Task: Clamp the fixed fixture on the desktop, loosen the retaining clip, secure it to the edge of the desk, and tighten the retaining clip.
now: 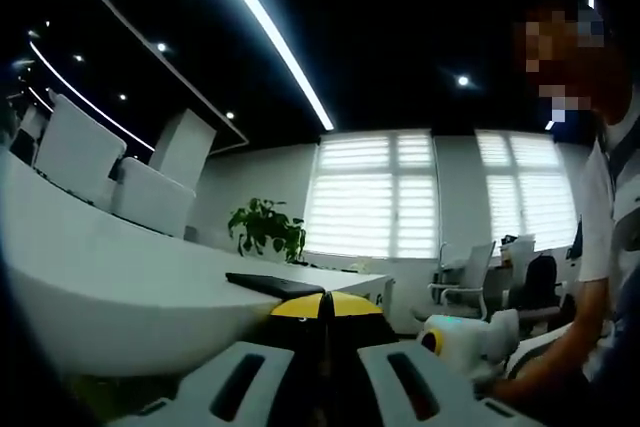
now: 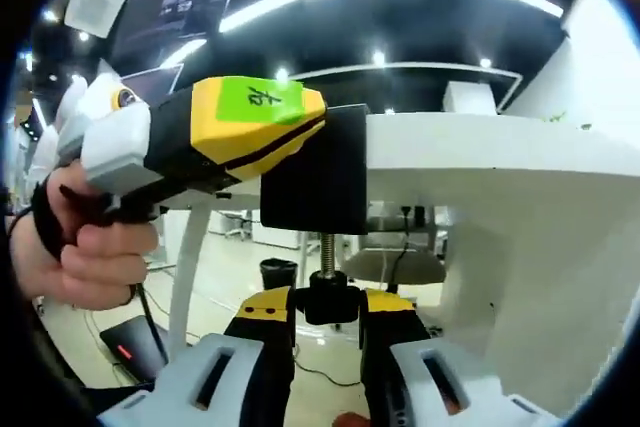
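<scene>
A black clamp fixture (image 2: 315,182) sits over the edge of the white desk (image 2: 480,157). My left gripper (image 2: 300,127), yellow and black with a green sticker, comes in from the left in a hand and is shut on the fixture's body. In its own view its yellow tips (image 1: 325,307) meet over the dark fixture. Under the desk edge a threaded screw ends in a black knob (image 2: 331,302). My right gripper (image 2: 330,315) is shut on that knob, one jaw on each side. The right gripper's white body (image 1: 460,335) shows at the lower right of the left gripper view.
The white desk top (image 1: 120,277) curves away to the left with a flat black object (image 1: 265,285) lying on it. A person (image 1: 600,247) stands at the right. A potted plant (image 1: 265,227), office chairs (image 1: 465,277) and windows lie beyond. Cables and a desk leg (image 2: 185,277) hang below.
</scene>
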Tool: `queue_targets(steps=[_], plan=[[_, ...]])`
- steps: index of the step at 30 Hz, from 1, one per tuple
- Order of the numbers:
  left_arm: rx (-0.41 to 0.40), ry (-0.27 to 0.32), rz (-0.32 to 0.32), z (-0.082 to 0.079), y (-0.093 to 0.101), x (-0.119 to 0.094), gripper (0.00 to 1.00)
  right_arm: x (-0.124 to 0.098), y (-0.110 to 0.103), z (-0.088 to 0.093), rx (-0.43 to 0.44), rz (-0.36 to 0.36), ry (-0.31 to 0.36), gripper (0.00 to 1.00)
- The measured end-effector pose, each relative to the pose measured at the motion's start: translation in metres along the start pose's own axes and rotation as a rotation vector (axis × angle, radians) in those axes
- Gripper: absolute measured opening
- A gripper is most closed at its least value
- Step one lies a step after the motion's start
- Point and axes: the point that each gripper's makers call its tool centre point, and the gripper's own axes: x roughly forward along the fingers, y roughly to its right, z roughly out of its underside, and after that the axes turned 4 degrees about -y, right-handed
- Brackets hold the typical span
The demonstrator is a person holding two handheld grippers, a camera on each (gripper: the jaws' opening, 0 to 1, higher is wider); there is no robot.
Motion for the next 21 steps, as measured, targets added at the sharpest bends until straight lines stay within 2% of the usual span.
queue_targets(steps=[10, 13, 16, 21], plan=[[0.005, 0.000, 0.000, 0.0000, 0.0002, -0.0004, 0.02, -0.0018, -0.0018, -0.0026, 0.016, -0.290, 0.017, 0.23], [0.008, 0.001, 0.000, 0.0000, 0.0000, -0.0005, 0.02, 0.0011, -0.0001, -0.0024, 0.010, -0.343, 0.017, 0.23], [0.014, -0.005, 0.000, 0.0002, 0.0006, -0.0006, 0.02, -0.0016, -0.0071, -0.0029, 0.012, -0.386, 0.014, 0.23], [0.016, -0.010, 0.002, 0.0004, 0.0008, -0.0007, 0.02, -0.0014, -0.0098, -0.0010, 0.039, -0.406, 0.022, 0.24]])
